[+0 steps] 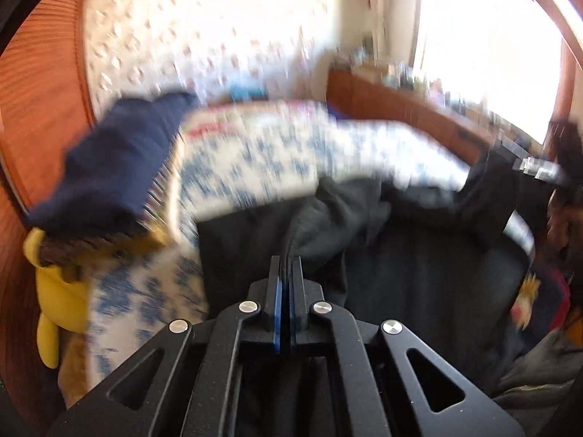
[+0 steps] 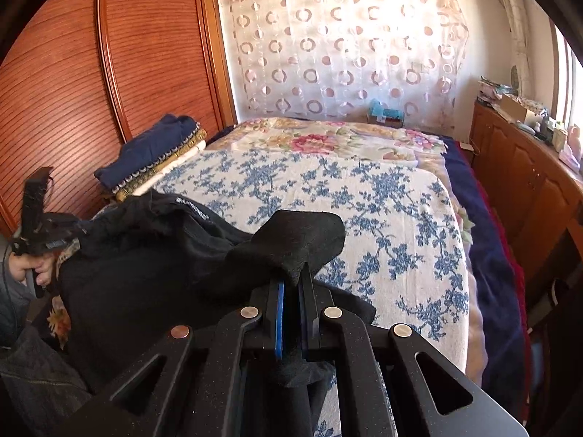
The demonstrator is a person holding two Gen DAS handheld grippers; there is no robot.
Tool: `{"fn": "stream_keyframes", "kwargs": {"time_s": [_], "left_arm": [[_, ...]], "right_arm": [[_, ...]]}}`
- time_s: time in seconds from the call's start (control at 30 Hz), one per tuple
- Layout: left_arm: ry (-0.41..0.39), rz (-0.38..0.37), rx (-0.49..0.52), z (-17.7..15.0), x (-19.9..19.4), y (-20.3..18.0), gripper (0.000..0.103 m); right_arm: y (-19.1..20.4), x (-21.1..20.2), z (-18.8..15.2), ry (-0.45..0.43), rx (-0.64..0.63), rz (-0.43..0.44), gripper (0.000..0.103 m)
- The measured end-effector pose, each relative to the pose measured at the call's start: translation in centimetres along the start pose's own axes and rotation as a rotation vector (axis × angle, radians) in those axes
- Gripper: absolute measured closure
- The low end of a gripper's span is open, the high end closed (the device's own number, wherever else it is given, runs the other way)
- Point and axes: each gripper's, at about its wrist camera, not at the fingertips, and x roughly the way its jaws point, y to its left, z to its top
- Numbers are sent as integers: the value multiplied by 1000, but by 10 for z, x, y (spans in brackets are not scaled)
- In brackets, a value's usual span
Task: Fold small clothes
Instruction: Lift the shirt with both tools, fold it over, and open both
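Note:
A black garment (image 2: 145, 255) hangs stretched between my two grippers above the bed. My left gripper (image 1: 286, 266) is shut on one edge of the black garment (image 1: 419, 273), pinched between its blue pads; this view is motion-blurred. My right gripper (image 2: 293, 276) is shut on another corner of the garment, which bunches over its fingertips. The left gripper (image 2: 34, 215) shows at the far left of the right wrist view, and the right gripper (image 1: 535, 169) at the far right of the left wrist view.
A blue-flowered white cover (image 2: 346, 196) lies on the bed. A stack of folded clothes, navy on top (image 2: 153, 149), sits at the bed's left by the wooden wardrobe (image 2: 73, 91). A wooden cabinet (image 2: 517, 171) runs along the right. A yellow plush (image 1: 58, 291) lies left.

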Motion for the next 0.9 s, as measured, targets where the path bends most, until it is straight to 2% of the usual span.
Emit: {"fn": "stream_keyframes", "kwargs": {"time_s": [0.07, 0.27, 0.37, 0.57, 0.6, 0.67, 0.7, 0.77, 0.8, 0.87, 0.9], "left_arm": [[-53, 18, -2, 3, -33, 4, 100], [-65, 48, -18, -15, -80, 13, 100], [-60, 53, -24, -21, -91, 13, 100], [-10, 61, -5, -27, -72, 9, 99], [-5, 63, -7, -29, -71, 9, 97], [-2, 67, -11, -29, -66, 9, 81], [-6, 65, -13, -29, -65, 9, 80], [-10, 59, -11, -27, -63, 9, 67], [-11, 56, -12, -26, -62, 9, 63], [-12, 43, -11, -24, -59, 10, 60], [-7, 47, -12, -23, -58, 11, 60]], "right_arm": [[1, -8, 0, -5, -5, 16, 97], [11, -33, -14, 54, -50, 28, 97], [11, -49, -22, 76, -42, 39, 97], [8, -45, -44, 170, -25, 27, 97], [6, -43, -47, 182, -19, 23, 97], [6, -38, -47, 191, -6, 19, 97], [7, -37, -45, 193, 0, 17, 96], [7, -36, -41, 189, -3, 3, 81], [9, -37, -39, 184, -6, 1, 78], [11, -42, -35, 170, -14, -3, 67], [12, -45, -34, 162, -23, -8, 66]]}}
